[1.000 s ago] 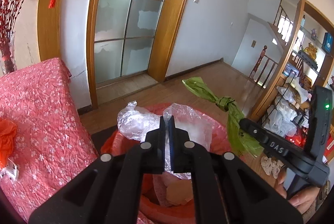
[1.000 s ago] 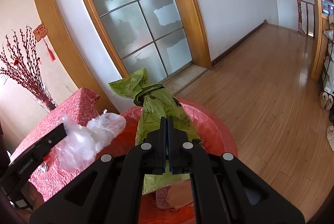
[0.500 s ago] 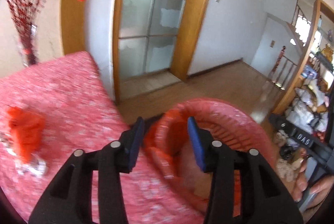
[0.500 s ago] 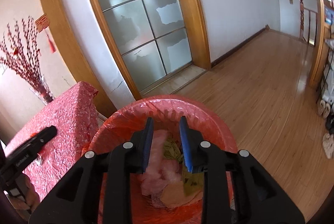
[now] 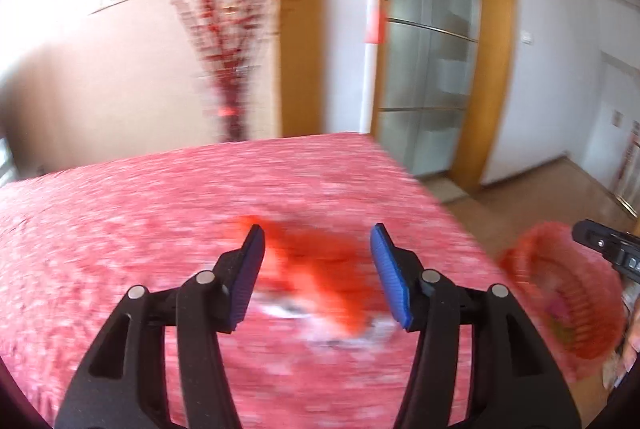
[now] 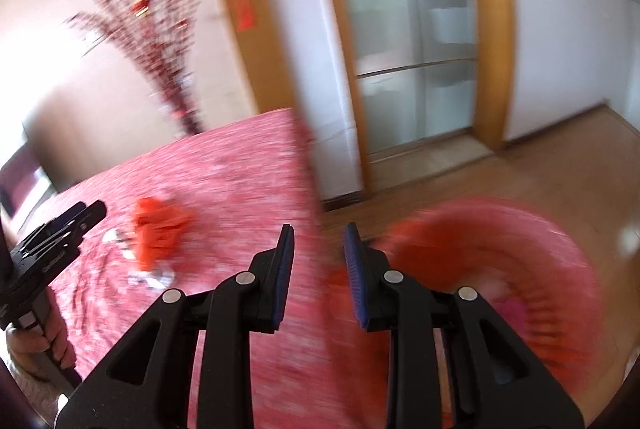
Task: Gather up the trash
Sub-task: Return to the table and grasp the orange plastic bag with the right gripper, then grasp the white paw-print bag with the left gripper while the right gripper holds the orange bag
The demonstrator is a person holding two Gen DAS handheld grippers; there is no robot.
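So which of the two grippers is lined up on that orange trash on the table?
The left gripper: the orange trash sits between its open fingers, while the right gripper points toward the bin.

You see a crumpled orange-red piece of trash [image 5: 316,269] lying on the pink tablecloth, low in the centre of the left wrist frame, blurred, with pale scraps [image 6: 152,279] beside it. A red-lined trash basket [image 6: 500,269] fills the lower right of the right wrist frame, holding blurred litter.

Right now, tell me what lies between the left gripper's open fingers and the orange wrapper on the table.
Nothing: in the left wrist view, only bare pink tablecloth separates the left gripper from the blurred orange wrapper.
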